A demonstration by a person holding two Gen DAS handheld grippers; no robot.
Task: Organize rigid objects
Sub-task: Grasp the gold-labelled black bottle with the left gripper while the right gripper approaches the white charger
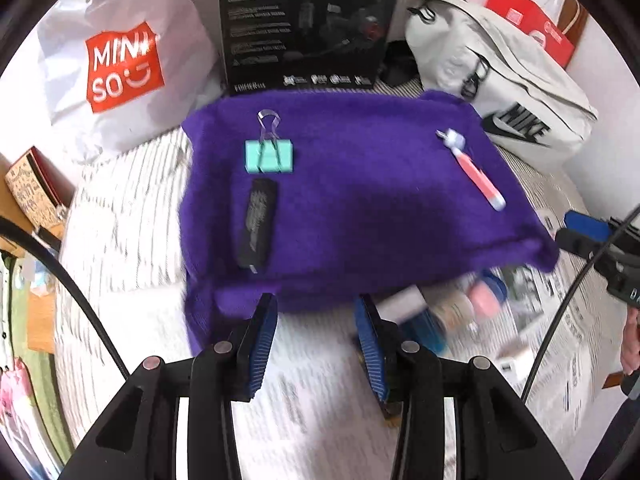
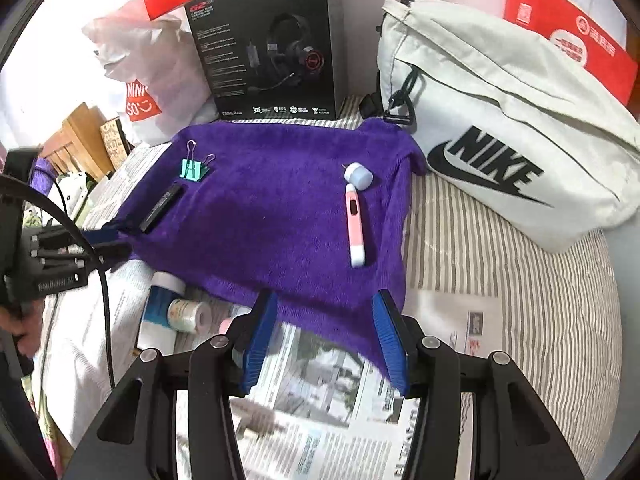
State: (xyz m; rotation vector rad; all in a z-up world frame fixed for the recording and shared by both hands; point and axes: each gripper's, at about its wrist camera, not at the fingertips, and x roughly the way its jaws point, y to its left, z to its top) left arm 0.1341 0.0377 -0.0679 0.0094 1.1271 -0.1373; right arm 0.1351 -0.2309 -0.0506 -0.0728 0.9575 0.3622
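Binder clip [image 1: 269,156], black stick [image 1: 258,226] and thermometer [image 1: 476,172] sit on your purple towel [image 1: 360,208]. Both claws gape empty; lower-frame bottles [image 2: 188,314] remain.

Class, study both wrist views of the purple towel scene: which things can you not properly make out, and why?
- Items by the towel's near edge, left wrist view: motion blur smears the bottles.
- Same items, right wrist view: the left finger hides part of the pink one.
- Headphone box, left wrist view: top cut off by the frame.
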